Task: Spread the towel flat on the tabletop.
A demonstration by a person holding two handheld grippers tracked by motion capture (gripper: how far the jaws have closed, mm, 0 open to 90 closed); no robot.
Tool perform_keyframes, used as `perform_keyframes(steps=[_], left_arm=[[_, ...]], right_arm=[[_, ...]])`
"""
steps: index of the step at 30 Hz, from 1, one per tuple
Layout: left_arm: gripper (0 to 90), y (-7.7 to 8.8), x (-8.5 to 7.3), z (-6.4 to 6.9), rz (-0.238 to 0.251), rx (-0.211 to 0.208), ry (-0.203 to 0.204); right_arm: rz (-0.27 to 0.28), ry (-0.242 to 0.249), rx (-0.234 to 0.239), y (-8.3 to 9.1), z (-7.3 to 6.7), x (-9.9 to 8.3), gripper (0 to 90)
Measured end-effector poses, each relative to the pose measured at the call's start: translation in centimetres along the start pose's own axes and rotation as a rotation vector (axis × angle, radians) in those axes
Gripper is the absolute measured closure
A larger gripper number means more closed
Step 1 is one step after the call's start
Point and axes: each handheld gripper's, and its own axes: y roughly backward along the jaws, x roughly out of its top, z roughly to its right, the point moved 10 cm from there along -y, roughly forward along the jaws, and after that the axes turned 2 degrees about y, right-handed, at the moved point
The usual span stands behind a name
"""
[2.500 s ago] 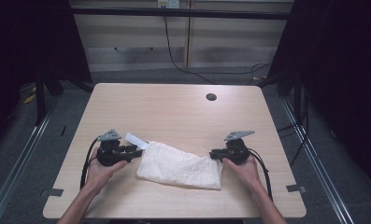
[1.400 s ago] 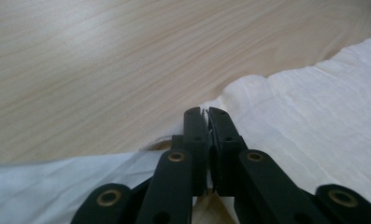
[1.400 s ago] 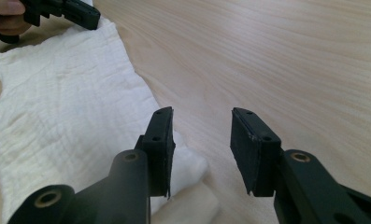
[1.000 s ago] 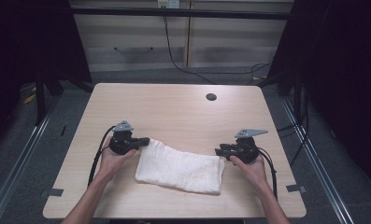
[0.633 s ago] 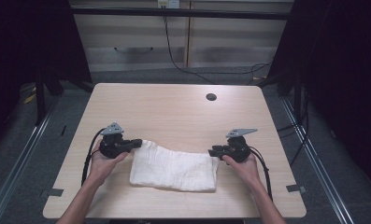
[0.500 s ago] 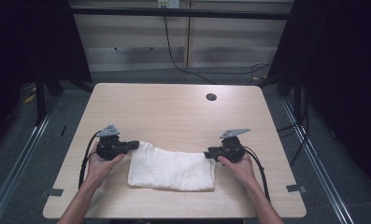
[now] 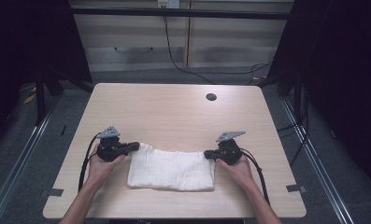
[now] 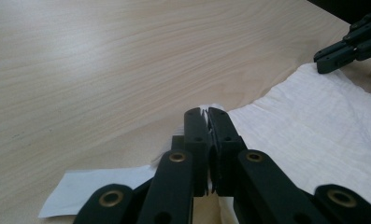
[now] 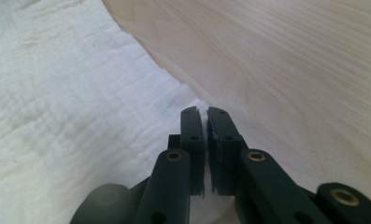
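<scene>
A white folded cloth point(image 7: 171, 168) lies flat on the wooden table point(image 7: 174, 116) near its front edge. My left gripper point(image 7: 135, 145) is shut on the cloth's far left corner; a sliver of white fabric shows between its tips point(image 8: 207, 114), and the cloth point(image 8: 314, 126) spreads out to the right. My right gripper point(image 7: 206, 154) sits at the far right corner. Its jaws point(image 9: 202, 114) have just been closing and now pinch the edge of the cloth point(image 9: 71, 102). The right gripper point(image 8: 346, 46) also appears far off in the left gripper view.
A small white tag point(image 8: 80, 186) sticks out of the cloth beside my left gripper. A dark round hole point(image 7: 211, 97) sits in the tabletop at the far right. Cabinets and cables stand behind the table, and bare wood lies beyond the cloth.
Since a second ago both hands and the cloth have slid left and a little toward the person. Over the last half second they have stayed nearly still.
</scene>
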Motion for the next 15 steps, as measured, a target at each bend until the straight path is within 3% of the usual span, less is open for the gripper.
perform_keyframes(steps=[8,12,15], left_arm=[[86.2,0.7,0.3,-0.2,0.024,-0.008,0.014],[86.9,1.4,1.2,0.2,0.062,-0.020,0.033],[87.3,2.2,2.3,0.8,0.089,-0.027,0.005]], right_arm=[[0.088,-0.012,0.008,1.7,-0.1,1.6,86.3],[0.129,-0.007,0.007,2.8,-0.3,2.7,86.4],[0.166,-0.010,0.013,3.8,-0.4,3.7,86.6]])
